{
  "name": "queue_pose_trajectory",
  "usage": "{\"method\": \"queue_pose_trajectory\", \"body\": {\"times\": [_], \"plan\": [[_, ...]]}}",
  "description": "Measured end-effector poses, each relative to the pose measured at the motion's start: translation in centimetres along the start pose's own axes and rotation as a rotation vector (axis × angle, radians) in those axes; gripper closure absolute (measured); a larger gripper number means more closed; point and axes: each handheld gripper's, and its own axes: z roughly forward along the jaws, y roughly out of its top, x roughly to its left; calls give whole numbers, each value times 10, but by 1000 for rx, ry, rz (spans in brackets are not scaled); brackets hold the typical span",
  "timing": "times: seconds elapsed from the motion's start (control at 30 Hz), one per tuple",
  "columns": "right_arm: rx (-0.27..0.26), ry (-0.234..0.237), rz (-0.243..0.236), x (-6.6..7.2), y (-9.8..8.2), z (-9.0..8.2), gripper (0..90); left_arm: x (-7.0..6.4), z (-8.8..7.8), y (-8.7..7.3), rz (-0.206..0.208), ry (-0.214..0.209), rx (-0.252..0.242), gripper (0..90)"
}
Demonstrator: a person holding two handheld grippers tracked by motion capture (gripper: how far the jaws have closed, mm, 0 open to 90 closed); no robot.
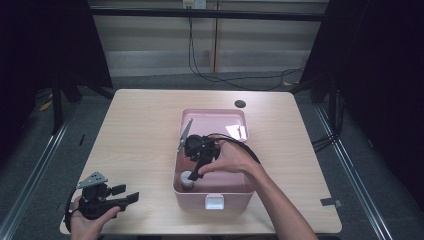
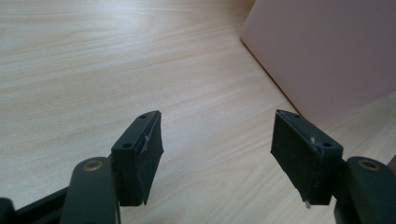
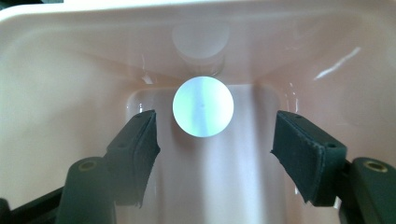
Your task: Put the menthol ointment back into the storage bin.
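A pink plastic bin (image 1: 235, 189) stands on the wooden table (image 1: 140, 130), right of its middle. A small round jar with a white cap (image 1: 187, 177) stands upright in the bin's near left corner. My right gripper (image 1: 195, 170) reaches down into the bin, open. In the right gripper view the white cap (image 3: 203, 106) lies just beyond the tips of my right gripper (image 3: 215, 144), and neither pad touches it. My left gripper (image 1: 126, 194) rests open near the table's front left edge, nothing between its fingers. In the left gripper view my left gripper (image 2: 217, 149) points along bare wood beside the bin's pink wall (image 2: 327, 56).
A white latch (image 1: 216, 201) sits on the bin's near wall, and a small white item (image 1: 241, 131) lies at the bin's far right. A dark round hole (image 1: 240, 104) marks the table's far side. Cables (image 1: 240, 82) run across the floor beyond the table.
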Motion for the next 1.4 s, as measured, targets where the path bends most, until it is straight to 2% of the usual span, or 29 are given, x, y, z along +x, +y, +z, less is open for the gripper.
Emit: {"method": "queue_pose_trajectory", "body": {"times": [0.1, 0.13, 0.27, 0.63, 0.77, 1.0, 1.1, 1.2, 1.4], "plan": [[-13, -7, 21, 2, -3, -5, 303, -1, 0, 0, 2, 2, -3, 344], [-21, -11, 10, 2, -5, -6, 301, -1, 0, 0, 2, 0, -1, 346], [-47, -27, 45, 2, -12, -14, 297, 0, 0, 0, 2, 0, -3, 346], [-212, -91, 124, 3, -47, -38, 309, 1, 0, 0, -1, 10, 1, 336], [-238, -104, 146, 3, -60, -42, 310, 0, 1, 0, -1, 8, 2, 337], [-288, -58, 166, 5, -75, -53, 310, 0, 0, 0, -2, 8, 2, 337], [-307, -69, 168, 9, -82, -59, 302, 0, 0, 0, -1, 8, 0, 337], [-348, -68, 170, 14, -90, -68, 294, -1, 0, 0, -6, 5, 1, 337], [-406, -105, 200, 21, -109, -81, 287, 0, 0, 0, -6, 9, 2, 336]]}}
